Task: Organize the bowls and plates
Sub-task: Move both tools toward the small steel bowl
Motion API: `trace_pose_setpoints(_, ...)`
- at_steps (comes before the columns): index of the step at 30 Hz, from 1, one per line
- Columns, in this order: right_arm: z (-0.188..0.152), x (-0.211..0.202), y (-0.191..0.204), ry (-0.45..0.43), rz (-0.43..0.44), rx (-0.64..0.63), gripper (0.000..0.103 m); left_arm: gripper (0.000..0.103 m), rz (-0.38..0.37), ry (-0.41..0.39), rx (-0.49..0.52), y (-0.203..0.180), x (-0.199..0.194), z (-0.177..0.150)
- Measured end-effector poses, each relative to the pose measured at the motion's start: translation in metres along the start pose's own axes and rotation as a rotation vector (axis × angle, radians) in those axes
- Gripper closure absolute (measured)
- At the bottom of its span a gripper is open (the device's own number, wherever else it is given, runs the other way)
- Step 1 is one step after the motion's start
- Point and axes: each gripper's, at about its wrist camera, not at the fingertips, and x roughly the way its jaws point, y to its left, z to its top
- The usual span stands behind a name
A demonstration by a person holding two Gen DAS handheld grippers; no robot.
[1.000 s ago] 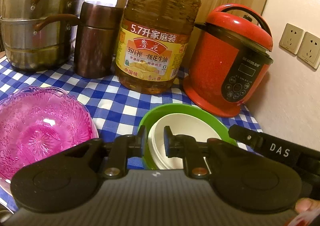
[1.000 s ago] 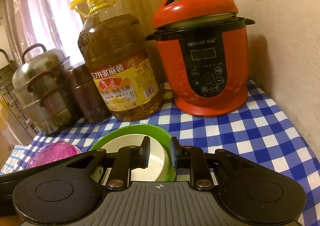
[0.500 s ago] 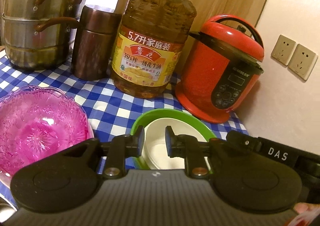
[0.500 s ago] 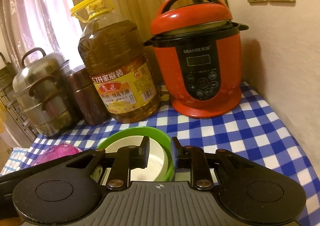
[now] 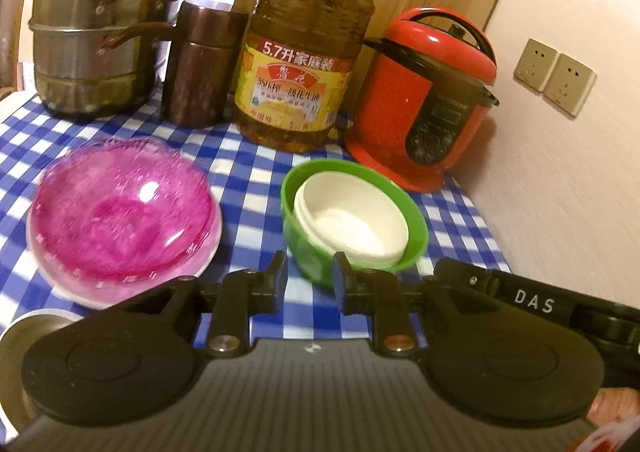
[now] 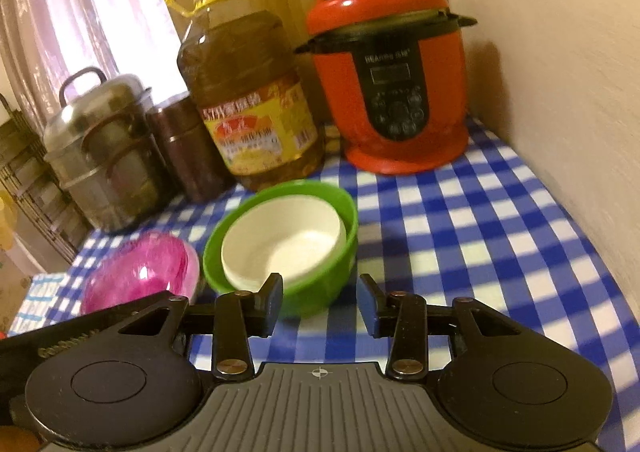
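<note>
A green bowl (image 5: 415, 224) stands on the blue checked cloth with a white bowl (image 5: 348, 224) nested inside it. To its left sits a pink glass bowl (image 5: 120, 208) on a pale plate (image 5: 200, 264). My left gripper (image 5: 309, 276) hovers just short of the green bowl's near wall, jaws a narrow gap apart with nothing in them. In the right wrist view the green bowl (image 6: 320, 288) and white bowl (image 6: 288, 244) lie just beyond my right gripper (image 6: 320, 298). Its jaws are opening and no pad touches the bowl. The pink bowl (image 6: 140, 272) is at the left.
Along the back stand a steel steamer pot (image 5: 100, 24), a brown canister (image 5: 196, 68), a big oil bottle (image 5: 300, 52) and a red cooker (image 5: 424, 100). A wall with sockets (image 5: 556, 76) closes the right side. A steel rim (image 5: 24, 328) shows at bottom left.
Both grippers straddled the green bowl's rim before and have drawn back from it. The nested bowls now stand free on the cloth. The right jaws have widened.
</note>
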Motion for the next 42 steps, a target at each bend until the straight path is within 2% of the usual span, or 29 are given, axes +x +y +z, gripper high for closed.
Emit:
trace_pose_setpoints(5, -0.017, -0.023, 0.004, 0.034, -0.007, 0.048, 0.062, 0.080, -0.008, 0.041, 0.031, 0.004, -0.029, -0.013)
trace_pose_setpoints(10, -0.033, -0.045, 0.016, 0.051, -0.015, 0.040, 0.061, 0.079, -0.003, 0.062, 0.018, 0.014, -0.059, -0.023)
trace_pose_setpoints(17, -0.053, -0.080, 0.037, 0.069, -0.011, 0.041, 0.061, 0.077, 0.009, 0.060, -0.035, 0.030, -0.106, -0.041)
trace_pose_setpoints(29, -0.087, -0.122, 0.067, 0.094, 0.023, 0.058, 0.061, 0.069, 0.044, 0.052, -0.017, 0.043, -0.169, -0.062)
trace_pose_setpoints(34, -0.104, -0.130, 0.087, 0.118, 0.006, 0.014, 0.061, 0.065, 0.057, 0.060, -0.022, 0.051, -0.182, -0.071)
trace_pose_setpoints(36, -0.110, -0.132, 0.095, 0.124, -0.010, -0.020, 0.059, 0.063, 0.066, 0.066, -0.025, 0.054, -0.186, -0.076)
trace_pose_setpoints(38, -0.117, -0.133, 0.101, 0.133, -0.023, -0.045, 0.047, 0.063, 0.073, 0.070, -0.024, 0.056, -0.187, -0.079)
trace_pose_setpoints(42, -0.125, -0.132, 0.107, 0.149, -0.011, -0.041, 0.045, 0.063, 0.080, 0.069, -0.023, 0.061, -0.191, -0.084)
